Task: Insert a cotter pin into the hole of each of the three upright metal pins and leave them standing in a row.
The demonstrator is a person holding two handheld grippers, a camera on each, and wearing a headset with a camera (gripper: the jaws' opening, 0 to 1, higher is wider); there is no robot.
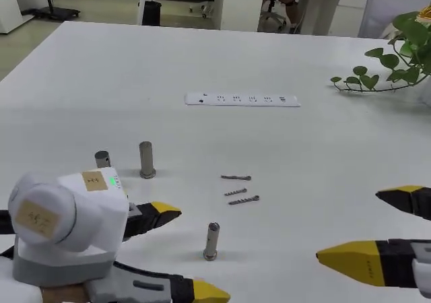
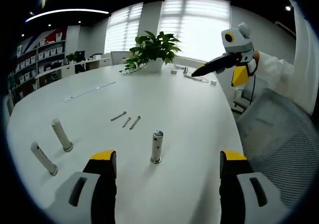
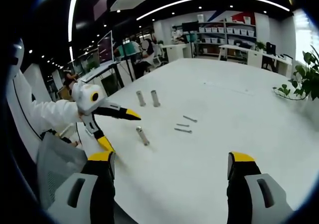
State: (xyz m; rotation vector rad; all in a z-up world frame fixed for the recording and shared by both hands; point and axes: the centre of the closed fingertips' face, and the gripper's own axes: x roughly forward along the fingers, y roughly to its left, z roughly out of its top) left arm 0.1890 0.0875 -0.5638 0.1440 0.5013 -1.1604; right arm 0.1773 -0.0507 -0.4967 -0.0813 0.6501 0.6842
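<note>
Three metal pins stand upright on the white counter [image 1: 81, 81]. Two are side by side at the back left: a tall metal pin [image 1: 146, 159] and a second metal pin [image 1: 102, 159], whose lower part is hidden behind the body of the left gripper in the head view. The nearest metal pin [image 1: 211, 241] stands apart from them, closer to the person and further right. In the left gripper view a small hole shows near its top.

Three cotter pins [image 1: 237, 190] lie flat and loose in a small cluster on the counter, right of the tall metal pin and beyond the nearest one. They touch none of the metal pins.

The left gripper [image 2: 168, 155] has its yellow-tipped jaws wide apart. The nearest metal pin stands just ahead of the tips and is not clamped. The right gripper [image 3: 172, 157] hangs over the counter's right side, well apart from the pins, and its jaws are also spread wide. In the left gripper view a hand in a white sleeve [image 2: 271, 67] holds it.

A white power strip [image 1: 242, 99] lies flat further back on the counter. At the far right a white pot [image 2: 155, 64] holds a leafy green plant [image 2: 152, 42] with trailing stems that spill onto the counter.
</note>
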